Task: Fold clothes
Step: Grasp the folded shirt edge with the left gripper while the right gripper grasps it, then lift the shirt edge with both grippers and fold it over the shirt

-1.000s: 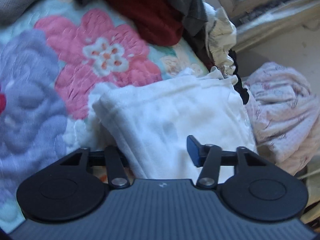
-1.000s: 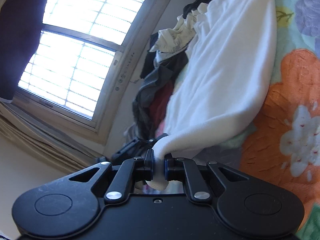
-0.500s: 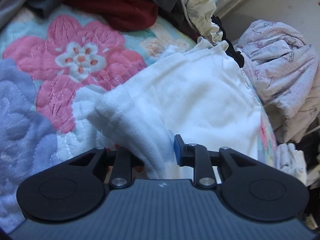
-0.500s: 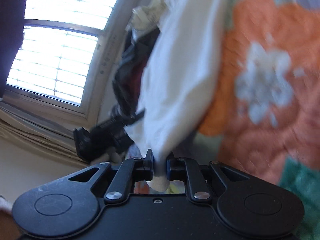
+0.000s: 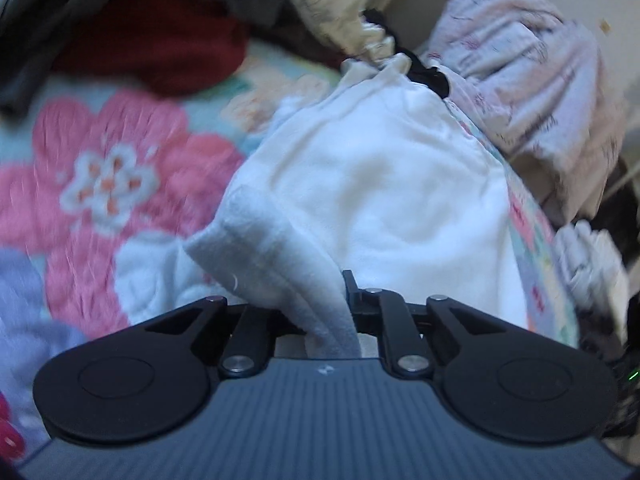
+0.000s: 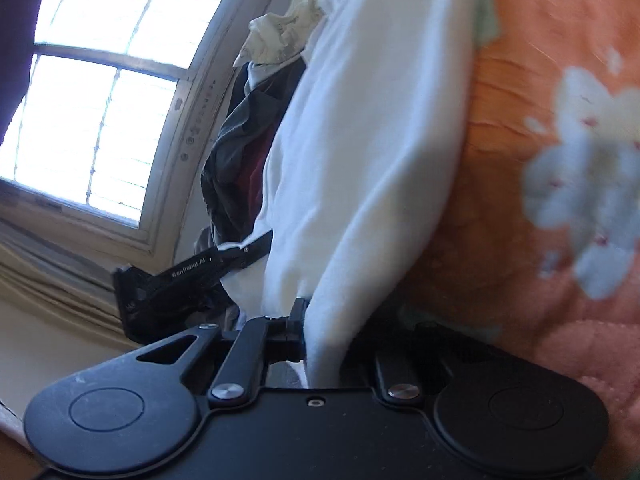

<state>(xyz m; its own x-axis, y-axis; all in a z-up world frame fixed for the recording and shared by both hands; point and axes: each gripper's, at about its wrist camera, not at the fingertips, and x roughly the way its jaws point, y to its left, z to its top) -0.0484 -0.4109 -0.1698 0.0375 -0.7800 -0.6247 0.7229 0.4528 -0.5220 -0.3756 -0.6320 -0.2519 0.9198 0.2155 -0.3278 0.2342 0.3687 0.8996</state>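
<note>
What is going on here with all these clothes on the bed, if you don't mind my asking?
A person is folding laundry with a handheld claw in each hand. Both hold the same white garment, which lies on a floral quilt: the left claw is closing on one thick edge, the right claw on another. A heap of unfolded clothes waits behind, by the window.

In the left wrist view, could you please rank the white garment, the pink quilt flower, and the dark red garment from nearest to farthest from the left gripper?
1. White garment: between the closing jaws of the left gripper.
2. Pink quilt flower: left, mid-distance.
3. Dark red garment: upper left, in the pile behind.
</note>
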